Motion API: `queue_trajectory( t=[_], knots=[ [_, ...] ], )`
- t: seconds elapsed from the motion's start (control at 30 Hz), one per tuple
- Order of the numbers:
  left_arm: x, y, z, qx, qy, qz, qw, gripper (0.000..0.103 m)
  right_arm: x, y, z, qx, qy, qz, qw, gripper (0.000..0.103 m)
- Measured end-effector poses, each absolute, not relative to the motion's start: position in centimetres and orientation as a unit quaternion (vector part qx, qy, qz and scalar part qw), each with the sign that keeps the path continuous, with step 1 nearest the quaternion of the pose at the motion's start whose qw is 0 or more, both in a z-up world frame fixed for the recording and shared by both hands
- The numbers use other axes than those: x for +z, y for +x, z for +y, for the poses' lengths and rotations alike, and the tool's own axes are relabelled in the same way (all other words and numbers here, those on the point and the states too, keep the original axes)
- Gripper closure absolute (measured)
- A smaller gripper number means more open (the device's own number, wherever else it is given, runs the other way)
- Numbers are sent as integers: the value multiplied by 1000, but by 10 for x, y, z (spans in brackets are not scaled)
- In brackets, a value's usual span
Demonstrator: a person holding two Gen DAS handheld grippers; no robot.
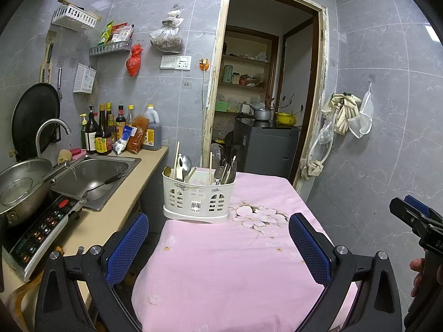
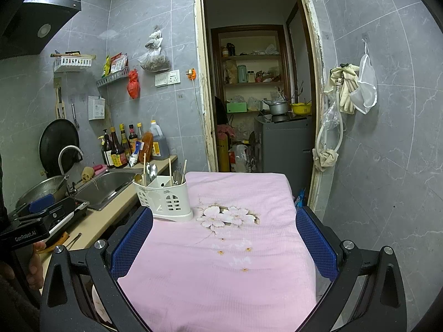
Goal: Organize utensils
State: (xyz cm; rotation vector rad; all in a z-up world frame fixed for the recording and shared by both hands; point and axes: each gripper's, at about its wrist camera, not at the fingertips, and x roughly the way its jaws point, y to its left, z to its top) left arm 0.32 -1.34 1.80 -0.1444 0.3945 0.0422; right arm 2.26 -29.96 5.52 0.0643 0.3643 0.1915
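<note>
Either at the very start of sorting or just past the end of it; hard to judge which from here, with nothing held. Left gripper [image 1: 218, 244] and right gripper [image 2: 224, 242] both hovering over the near part of the desk [image 2: 216, 276], fingers [image 1: 128, 244] spread wide on each, pinching nothing.

One white caddy [image 1: 198, 202] standing at the far left corner of the pink-clothed desk, just beside the sink [image 1: 97, 179], well apart from both grippers. Three compartments by the look of it: spoons [image 1: 185, 164] and a chopstick [image 1: 176, 156] in the left one, forks and more spoons [image 1: 225, 173] with another chopstick in the right one, the middle apparently bare. Roughly three spoons on the left, two or three chopsticks overall; exact fork count impossible to tell, handles bunched together.

Next move, if sorting remains: reach forward and left to the caddy, close on a single handle above the rim, lift straight up to clear its neighbours. No loose utensils visible on the cloth itself.
</note>
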Motion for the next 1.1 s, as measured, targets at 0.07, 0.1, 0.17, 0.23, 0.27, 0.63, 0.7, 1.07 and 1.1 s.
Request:
queue_trajectory(
  t=[0.07, 0.1, 0.17, 0.23, 0.27, 0.63, 0.7, 1.07, 1.1],
  knots=[
    [18, 3, -14, 21, -72, 195, 978, 1, 55, 23, -299, 95, 32, 181, 978, 2],
    [18, 3, -14, 21, -72, 195, 978, 1, 55, 22, -299, 95, 32, 181, 978, 2],
    [18, 3, -13, 21, -72, 196, 978, 1, 55, 22, -299, 95, 32, 182, 978, 2],
    [18, 3, -14, 20, -72, 197, 978, 1, 56, 22, -299, 94, 32, 182, 978, 2],
    [18, 3, -14, 20, -72, 197, 978, 1, 56, 22, -299, 95, 32, 181, 978, 2],
    [18, 3, -14, 21, -72, 197, 978, 1, 56, 22, -298, 95, 32, 182, 978, 2],
    [18, 3, -12, 20, -71, 197, 978, 1, 57, 22, -298, 95, 32, 182, 978, 2],
    [18, 3, -12, 20, -72, 197, 978, 1, 56, 22, -298, 95, 31, 183, 978, 2],
    [18, 4, -12, 20, -72, 197, 978, 1, 56, 22, -298, 95, 31, 183, 978, 2]
  ],
)
